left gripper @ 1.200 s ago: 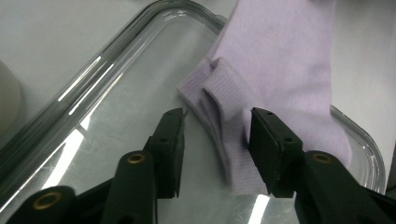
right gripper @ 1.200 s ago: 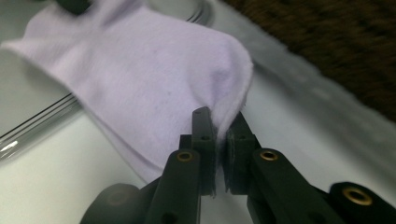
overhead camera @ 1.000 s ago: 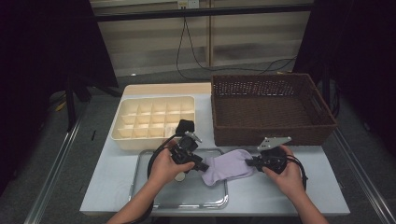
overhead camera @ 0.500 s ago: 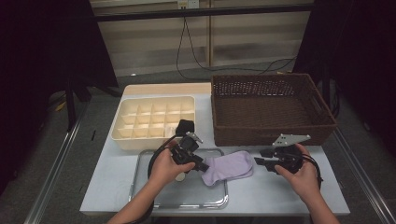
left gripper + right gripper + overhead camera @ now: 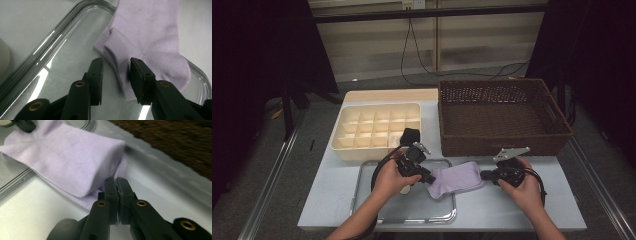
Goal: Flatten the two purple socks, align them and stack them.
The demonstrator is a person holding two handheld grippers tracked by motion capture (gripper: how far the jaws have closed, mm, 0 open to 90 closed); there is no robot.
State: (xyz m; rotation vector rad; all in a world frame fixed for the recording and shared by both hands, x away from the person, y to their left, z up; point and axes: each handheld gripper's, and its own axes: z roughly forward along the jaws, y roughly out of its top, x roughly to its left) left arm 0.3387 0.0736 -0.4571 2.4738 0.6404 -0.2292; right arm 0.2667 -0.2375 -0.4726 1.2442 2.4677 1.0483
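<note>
A pale lilac sock (image 5: 457,179) lies folded, its cuff end on the glass tray (image 5: 362,200) and its toe end on the table. My left gripper (image 5: 429,179) is at the cuff. In the left gripper view its jaws (image 5: 115,66) straddle the cuff's folded edge (image 5: 117,57) and have just been closing. The left pad still stands off the fabric. My right gripper (image 5: 486,175) is at the toe end. In the right gripper view its jaws (image 5: 117,182) are pressed together with their tips against the sock (image 5: 70,157). I see no fabric between them.
A brown wicker basket (image 5: 502,115) stands at the back right, close behind the right hand. A cream box of several compartments (image 5: 377,127) sits at the back left, with a black object (image 5: 411,135) at its near corner. The table's front edge is near both wrists.
Half a second ago the right gripper had drawn off to the right, away from the sock. It is now back at the toe end with its jaws shut. The left hand stayed put.
</note>
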